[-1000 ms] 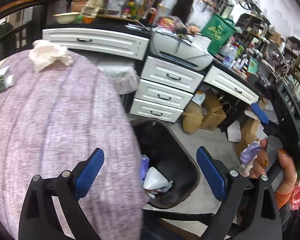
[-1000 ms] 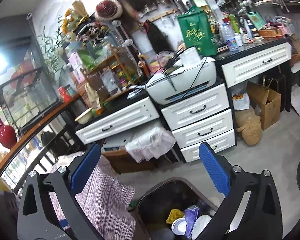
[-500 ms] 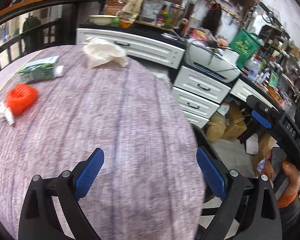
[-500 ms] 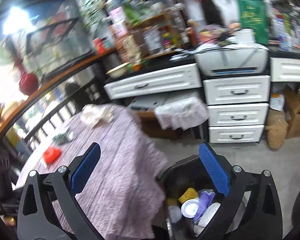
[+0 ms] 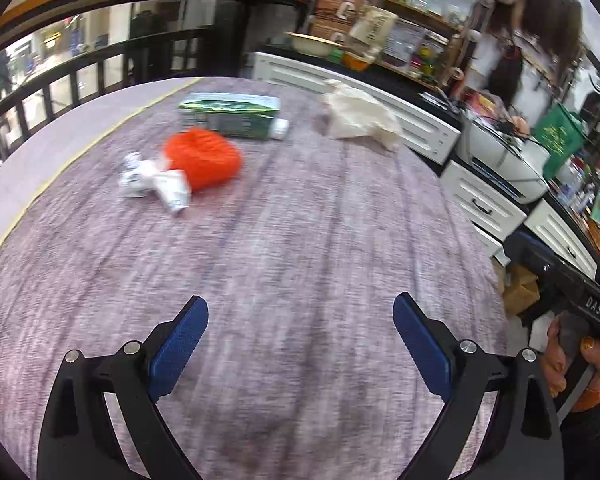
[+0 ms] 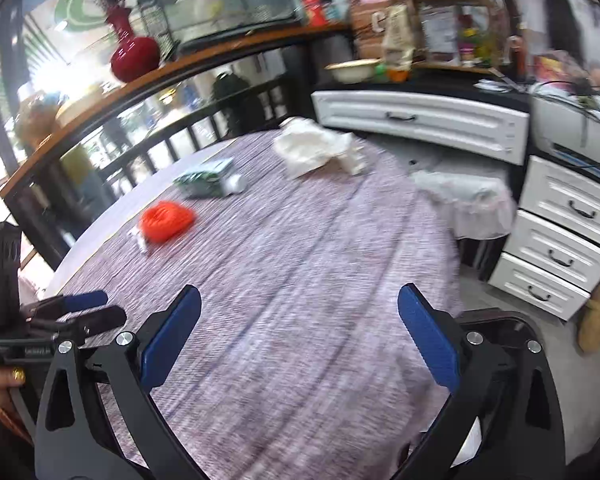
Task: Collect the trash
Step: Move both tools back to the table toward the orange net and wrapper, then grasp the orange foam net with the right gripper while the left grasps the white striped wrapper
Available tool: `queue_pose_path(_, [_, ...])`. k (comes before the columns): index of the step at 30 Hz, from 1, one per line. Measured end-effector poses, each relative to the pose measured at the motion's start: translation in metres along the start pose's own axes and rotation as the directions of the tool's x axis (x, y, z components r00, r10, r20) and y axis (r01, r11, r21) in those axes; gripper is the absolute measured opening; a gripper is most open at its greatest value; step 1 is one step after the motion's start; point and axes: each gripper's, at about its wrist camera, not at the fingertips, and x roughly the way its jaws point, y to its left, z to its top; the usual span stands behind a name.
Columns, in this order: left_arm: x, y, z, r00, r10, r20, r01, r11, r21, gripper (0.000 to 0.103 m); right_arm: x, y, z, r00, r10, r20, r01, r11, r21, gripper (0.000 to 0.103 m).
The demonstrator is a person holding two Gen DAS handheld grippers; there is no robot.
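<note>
We see both grippers, left gripper (image 5: 300, 336) and right gripper (image 6: 300, 332), spread apart and empty over the purple tablecloth (image 5: 300, 220), with orange mesh wad (image 5: 204, 156) touching crumpled white wrapper (image 5: 156, 182), green box (image 5: 232, 114) just behind.

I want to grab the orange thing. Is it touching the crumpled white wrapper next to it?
Touching. In the left wrist view the orange netting lies against the crumpled white wrapper, overlapping its end with no tablecloth showing between.

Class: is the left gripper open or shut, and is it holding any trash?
Open and empty: the left gripper has blue pads spread wide, only tablecloth between.
</note>
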Motion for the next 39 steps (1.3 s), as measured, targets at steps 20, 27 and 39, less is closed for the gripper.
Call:
queue_pose_path(20, [-0.014, 0.091, 0.014, 0.988, 0.153, 0.01, -0.151, 0.979, -0.137, 0.092, 0.16, 0.152, 0.074, 0.956, 0.209, -0.207, -0.251, 0.946, -0.206, 0.087])
queue_pose_path(27, [-0.007, 0.097, 0.02, 0.99, 0.143, -0.006, -0.142, 0.979, -0.143, 0.092, 0.213, 0.168, 0.077, 0.936, 0.179, -0.305, -0.245, 0.95, -0.195, 0.055])
queue_pose_path(39, [0.02, 0.089, 0.047, 0.99, 0.137, -0.014, -0.138, 0.984, -0.109, 0.092, 0.163, 0.148, 0.081, 0.965, 0.171, -0.197, -0.213, 0.953, -0.216, 0.022])
